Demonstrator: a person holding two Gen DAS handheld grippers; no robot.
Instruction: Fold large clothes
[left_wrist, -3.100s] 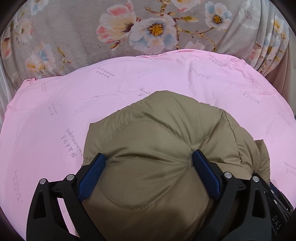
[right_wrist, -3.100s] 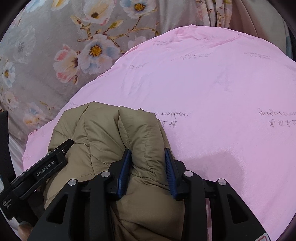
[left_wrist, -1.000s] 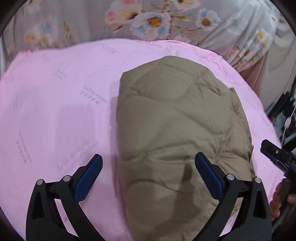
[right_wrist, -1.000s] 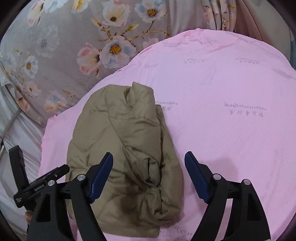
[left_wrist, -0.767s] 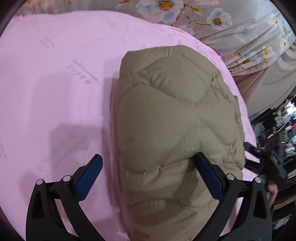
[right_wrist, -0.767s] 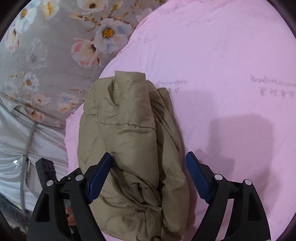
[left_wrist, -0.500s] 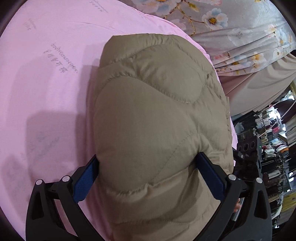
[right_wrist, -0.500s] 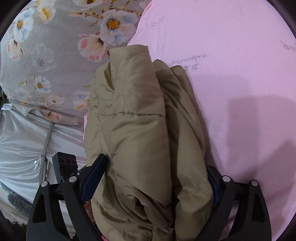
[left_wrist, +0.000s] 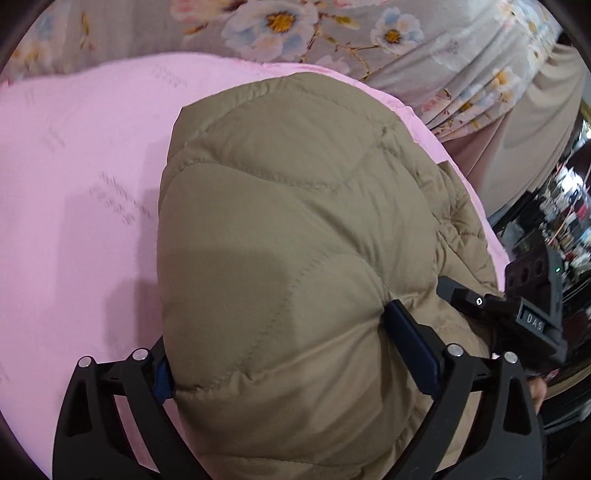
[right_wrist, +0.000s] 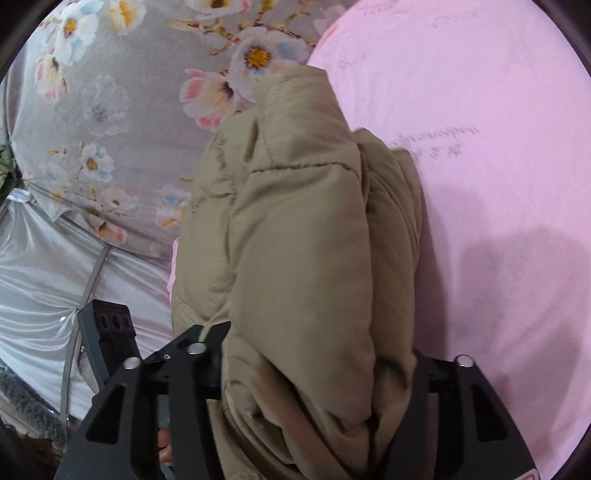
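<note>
You have 1 jacket (left_wrist: 295, 229), khaki quilted puffer, folded into a bundle on 1 pink sheet (left_wrist: 74, 192); in left wrist view it fills centre to 6 o'clock, sheet runs from 9 to 12 o'clock; 1 floral cloth (left_wrist: 295, 26) at 12 o'clock beyond the sheet edge.

Your left gripper (left_wrist: 295, 354): jaws closing, spread wide, straddling the bundle; 2 blue pads, one at 7 o'clock half buried under the fabric, one (left_wrist: 410, 343) at 4 o'clock pressed into a dent in the padding; jacket clamped btwn them.

Your right gripper (right_wrist: 314, 373): jaws closing, about mid width; jacket (right_wrist: 303, 258) bulges btwn the 2 black fingers and hides both pads, fabric squeezed at each side; gripping the bundle's layered edge.

Each view shows the other gripper beside the jacket: right gripper (left_wrist: 517, 314) at 3 o'clock in left view, left gripper (right_wrist: 107, 332) at 8 o'clock in right view; grey satin cloth (right_wrist: 37, 266) at 9 o'clock there.
</note>
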